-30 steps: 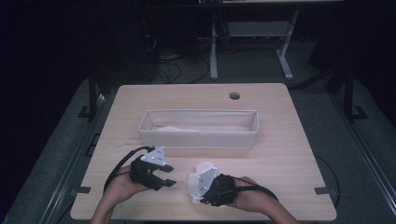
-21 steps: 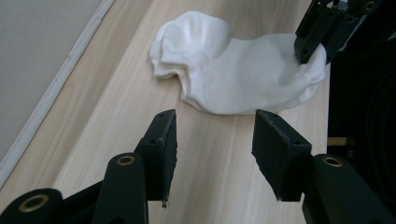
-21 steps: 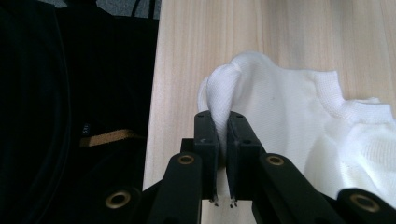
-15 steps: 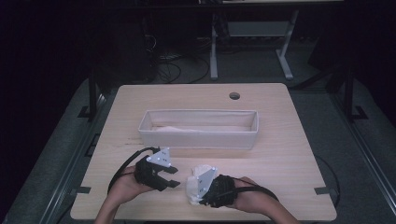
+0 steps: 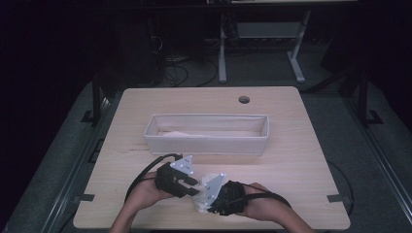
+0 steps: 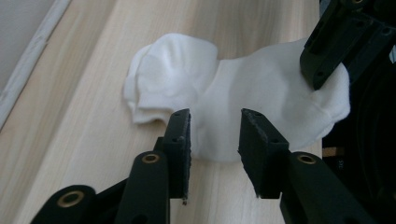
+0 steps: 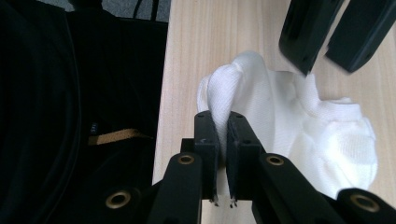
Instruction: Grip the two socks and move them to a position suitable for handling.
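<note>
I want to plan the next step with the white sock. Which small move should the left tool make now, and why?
Probably ease the left tool forward and close on the sock's near edge. Its jaws have just been closing but stand apart with only the sock's edge between them, while the right tool already pinches the other end, so a second grip seems to be what is missing.

Black claws (image 5: 192,187) with brass-ringed screws (grey three-cornered plates on top), black cables trailing.
</note>
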A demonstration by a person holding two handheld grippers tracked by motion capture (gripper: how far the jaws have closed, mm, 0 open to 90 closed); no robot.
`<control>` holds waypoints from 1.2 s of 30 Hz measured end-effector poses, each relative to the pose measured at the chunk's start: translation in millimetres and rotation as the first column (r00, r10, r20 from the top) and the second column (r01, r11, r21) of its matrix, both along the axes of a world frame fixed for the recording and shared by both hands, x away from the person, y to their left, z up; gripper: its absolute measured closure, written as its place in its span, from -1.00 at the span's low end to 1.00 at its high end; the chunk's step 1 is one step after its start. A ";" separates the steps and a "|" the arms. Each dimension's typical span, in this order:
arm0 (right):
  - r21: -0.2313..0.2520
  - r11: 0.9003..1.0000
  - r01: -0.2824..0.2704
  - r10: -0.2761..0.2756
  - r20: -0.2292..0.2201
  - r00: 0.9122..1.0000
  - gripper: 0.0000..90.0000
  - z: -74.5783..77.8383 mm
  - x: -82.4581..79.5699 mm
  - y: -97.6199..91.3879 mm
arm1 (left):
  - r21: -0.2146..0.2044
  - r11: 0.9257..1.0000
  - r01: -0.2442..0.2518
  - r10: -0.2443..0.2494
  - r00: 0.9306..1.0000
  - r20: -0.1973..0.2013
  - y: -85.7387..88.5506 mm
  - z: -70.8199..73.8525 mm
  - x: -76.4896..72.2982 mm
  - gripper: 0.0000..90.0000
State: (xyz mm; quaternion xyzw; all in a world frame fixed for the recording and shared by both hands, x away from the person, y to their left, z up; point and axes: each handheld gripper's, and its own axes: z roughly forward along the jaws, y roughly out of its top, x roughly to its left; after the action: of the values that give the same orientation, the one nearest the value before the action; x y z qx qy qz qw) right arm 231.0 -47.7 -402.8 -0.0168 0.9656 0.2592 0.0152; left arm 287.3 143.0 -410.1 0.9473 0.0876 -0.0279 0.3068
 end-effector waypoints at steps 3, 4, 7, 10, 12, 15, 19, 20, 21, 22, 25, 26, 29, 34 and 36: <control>-0.001 1.000 0.001 -0.001 0.007 1.000 0.86 2.4 0.0 -0.2 | 0.018 0.999 0.027 -0.027 1.000 -0.014 -7.2 -2.2 1.8 0.60; -0.002 1.000 0.000 0.000 0.009 1.000 0.86 3.1 0.1 0.0 | 0.021 0.999 0.034 -0.034 0.999 -0.023 -9.5 -2.9 2.6 0.67; -0.001 1.000 -0.002 0.002 0.015 1.000 0.86 4.1 1.3 0.8 | 0.034 0.998 0.061 -0.059 0.997 -0.044 -18.0 -6.1 4.1 0.85; 0.001 1.000 0.002 -0.002 0.015 1.000 0.86 4.5 2.2 1.2 | 0.049 0.995 0.091 -0.088 0.994 -0.060 -26.8 -9.1 4.0 0.92; 0.003 1.000 0.001 -0.001 0.019 1.000 0.86 4.5 2.2 1.1 | 0.055 0.994 0.099 -0.095 0.993 -0.072 -31.5 -12.4 4.0 0.93; 0.015 1.000 -0.003 0.002 0.033 0.999 0.86 4.8 1.8 0.4 | 0.076 0.990 0.118 -0.112 0.991 -0.079 -35.1 -16.5 3.7 0.93; 0.017 1.000 0.002 -0.003 0.032 0.999 0.86 4.6 1.9 -1.2 | 0.082 0.989 0.119 -0.111 0.989 -0.098 -37.6 -23.0 2.4 0.92; 0.018 1.000 0.004 -0.005 0.031 1.000 0.86 4.4 1.7 -1.5 | 0.086 0.989 0.123 -0.114 0.988 -0.100 -38.3 -25.4 2.0 0.92; 0.022 1.000 0.005 -0.005 0.032 0.999 0.86 4.2 1.8 -1.7 | 0.097 0.987 0.130 -0.119 0.987 -0.109 -39.3 -27.6 1.6 0.91; 0.022 1.000 0.006 -0.006 0.031 0.999 0.86 4.2 1.9 -2.0 | 0.098 0.987 0.129 -0.118 0.986 -0.115 -40.6 -31.0 0.5 0.90; 0.023 1.000 0.005 -0.005 0.028 1.000 0.86 3.2 1.9 -1.9 | 0.094 0.987 0.130 -0.118 0.986 -0.120 -41.5 -33.4 -0.6 0.90; 0.024 1.000 0.006 -0.007 0.025 1.000 0.86 3.0 1.6 -1.9 | 0.096 0.987 0.127 -0.116 0.986 -0.117 -40.7 -32.5 -0.2 0.89; 0.027 1.000 0.010 -0.011 0.021 1.000 0.86 3.3 1.5 -2.7 | 0.086 0.989 0.117 -0.107 0.988 -0.110 -36.3 -28.8 0.6 0.85; 0.034 0.999 0.008 -0.009 0.021 1.000 0.86 5.3 2.3 -3.8 | 0.074 0.992 0.101 -0.094 0.991 -0.097 -28.9 -21.9 1.0 0.85; 0.029 0.999 0.012 -0.013 0.021 1.000 0.86 5.7 2.1 -3.6 | 0.081 0.990 0.111 -0.104 0.990 -0.093 -28.6 -21.8 0.5 0.85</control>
State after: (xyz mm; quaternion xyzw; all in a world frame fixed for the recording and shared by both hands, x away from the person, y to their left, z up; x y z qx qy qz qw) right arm 233.1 -51.3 -397.1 -0.0132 0.9615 0.2730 0.0273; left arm 287.8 114.4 -431.9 0.9608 0.0510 -0.0825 0.2597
